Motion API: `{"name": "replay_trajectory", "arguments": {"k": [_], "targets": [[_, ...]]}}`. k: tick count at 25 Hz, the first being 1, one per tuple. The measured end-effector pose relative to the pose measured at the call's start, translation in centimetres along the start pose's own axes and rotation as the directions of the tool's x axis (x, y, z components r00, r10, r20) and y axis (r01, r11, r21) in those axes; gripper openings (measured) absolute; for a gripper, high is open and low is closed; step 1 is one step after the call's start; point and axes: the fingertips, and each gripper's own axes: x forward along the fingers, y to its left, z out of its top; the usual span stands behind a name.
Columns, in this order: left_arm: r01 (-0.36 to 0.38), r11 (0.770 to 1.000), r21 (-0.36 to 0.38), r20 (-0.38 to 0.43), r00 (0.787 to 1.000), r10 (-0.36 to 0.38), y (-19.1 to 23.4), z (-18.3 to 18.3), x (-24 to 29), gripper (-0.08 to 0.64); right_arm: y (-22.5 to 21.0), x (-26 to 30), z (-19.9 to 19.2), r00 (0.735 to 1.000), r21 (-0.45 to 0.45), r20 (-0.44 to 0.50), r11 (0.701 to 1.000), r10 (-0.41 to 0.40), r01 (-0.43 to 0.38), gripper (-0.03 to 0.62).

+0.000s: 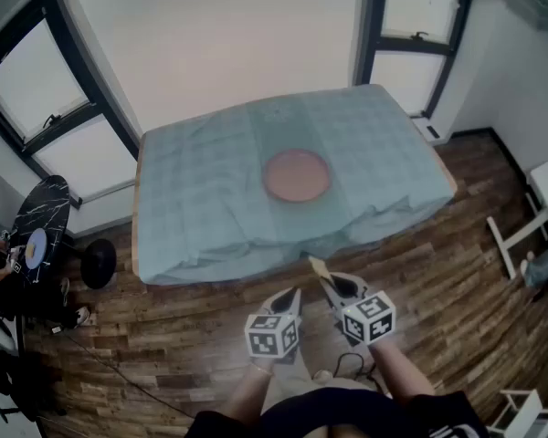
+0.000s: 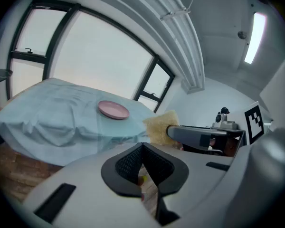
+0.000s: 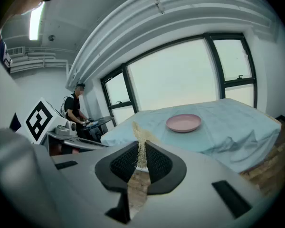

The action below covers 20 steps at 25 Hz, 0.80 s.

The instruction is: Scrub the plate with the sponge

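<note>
A pink plate (image 1: 297, 174) lies near the middle of a table covered with a light blue cloth (image 1: 192, 199). Both grippers hang over the wooden floor, short of the table's near edge. My right gripper (image 1: 325, 279) is shut on a thin yellow sponge (image 1: 317, 265), which sticks out past the jaw tips. In the right gripper view the sponge (image 3: 141, 144) stands edge-on between the jaws, with the plate (image 3: 184, 122) ahead on the cloth. My left gripper (image 1: 292, 294) is beside it, shut with nothing in it. In the left gripper view I see the sponge (image 2: 158, 126) and the plate (image 2: 113, 109).
A round black side table (image 1: 42, 230) and a black stool (image 1: 99, 263) stand at the left, where a person's hand reaches in. A person (image 3: 74, 109) stands by that table. White furniture (image 1: 522, 235) is at the right. Large windows lie behind the table.
</note>
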Motion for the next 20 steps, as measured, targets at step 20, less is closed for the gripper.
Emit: {"name": "replay_trajectory", "arguments": {"k": [20], "targets": [[-0.103,0.992,-0.065,0.089,0.990,0.109,-9.1,-9.5,-10.0,0.009,7.0,-13.9,-6.3,0.997,-0.056,0.062,0.997,0.052,-0.049,0.038]]}}
